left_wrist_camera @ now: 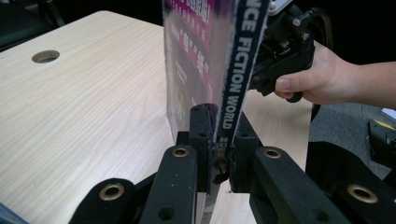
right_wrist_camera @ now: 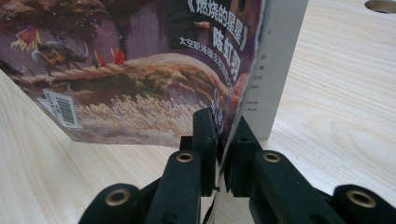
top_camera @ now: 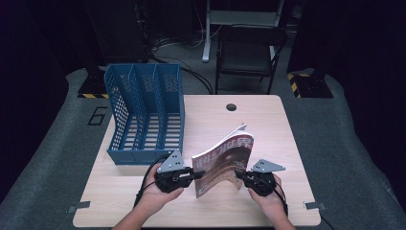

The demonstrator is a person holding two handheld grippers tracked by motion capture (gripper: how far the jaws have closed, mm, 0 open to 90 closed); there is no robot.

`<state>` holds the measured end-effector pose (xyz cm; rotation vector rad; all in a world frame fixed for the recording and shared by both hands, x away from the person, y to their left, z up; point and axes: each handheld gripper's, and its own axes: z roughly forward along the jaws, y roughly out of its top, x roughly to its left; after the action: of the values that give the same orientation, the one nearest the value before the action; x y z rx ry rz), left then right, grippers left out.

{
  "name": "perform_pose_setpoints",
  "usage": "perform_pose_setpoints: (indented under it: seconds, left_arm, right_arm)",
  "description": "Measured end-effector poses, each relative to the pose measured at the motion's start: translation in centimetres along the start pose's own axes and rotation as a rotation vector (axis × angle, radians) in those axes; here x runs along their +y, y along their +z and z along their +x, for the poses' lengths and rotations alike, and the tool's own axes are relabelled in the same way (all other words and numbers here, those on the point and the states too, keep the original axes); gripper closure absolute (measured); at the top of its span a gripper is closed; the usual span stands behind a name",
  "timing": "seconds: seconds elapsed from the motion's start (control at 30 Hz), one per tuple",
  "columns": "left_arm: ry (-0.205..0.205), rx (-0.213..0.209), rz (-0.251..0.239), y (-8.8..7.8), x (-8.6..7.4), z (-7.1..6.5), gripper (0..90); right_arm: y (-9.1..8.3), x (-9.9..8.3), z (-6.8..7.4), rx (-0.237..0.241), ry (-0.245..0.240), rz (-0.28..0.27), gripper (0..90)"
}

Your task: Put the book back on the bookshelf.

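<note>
At the near edge of the pale wooden surface (top_camera: 143, 201), a science-fiction magazine (top_camera: 225, 163) is being held upright between two hand-held grippers, its lower edge apparently resting on or just above the wood. The spine is being clamped by the left gripper (left_wrist_camera: 217, 135), its fingers (left_wrist_camera: 201, 135) closed on the printed band, while the open page edge is being pinched by the right gripper (right_wrist_camera: 223, 135), whose fingers (right_wrist_camera: 205, 133) are closed on the cover. Gripped at both sides, the magazine is being kept standing and steady, probably so it can be carried on edge to the blue file rack (top_camera: 146, 115) standing just beyond the left hand (top_camera: 155, 194) with its three slots empty. Whether the bottom edge is actually touching the wood cannot be told. The cover is being cropped at the top in both gripper views, and the title lettering is being blurred in the high view.
</note>
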<state>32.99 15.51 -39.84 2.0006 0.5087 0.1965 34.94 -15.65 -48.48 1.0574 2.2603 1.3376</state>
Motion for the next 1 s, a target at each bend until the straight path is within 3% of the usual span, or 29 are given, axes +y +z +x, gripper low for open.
perform_pose_setpoints:
  seconds: [0.23,0.4,0.6,0.7,1.0]
  left_arm:
    - [-0.015,-0.024,0.059,-0.2,1.0,0.2,79.2]
    - [-0.042,-0.020,0.030,-0.5,1.7,0.4,75.3]
    - [-0.043,-0.047,0.040,-0.9,3.6,0.9,62.0]
    - [-0.044,-0.046,0.066,-0.8,5.1,1.2,59.6]
    - [-0.032,-0.032,0.106,-0.6,7.7,1.3,56.9]
  right_arm:
    - [-0.3,-0.1,0.0,0.005,0.000,0.012,80.2]
    - [-0.5,-0.2,-0.1,-0.001,0.010,-0.004,71.6]
    - [-0.7,-0.1,-0.1,-0.006,0.000,-0.019,68.6]
    - [-0.8,-0.1,-0.1,0.001,0.000,-0.021,68.5]
    - [-0.9,-0.1,-0.1,0.002,-0.003,-0.025,68.5]
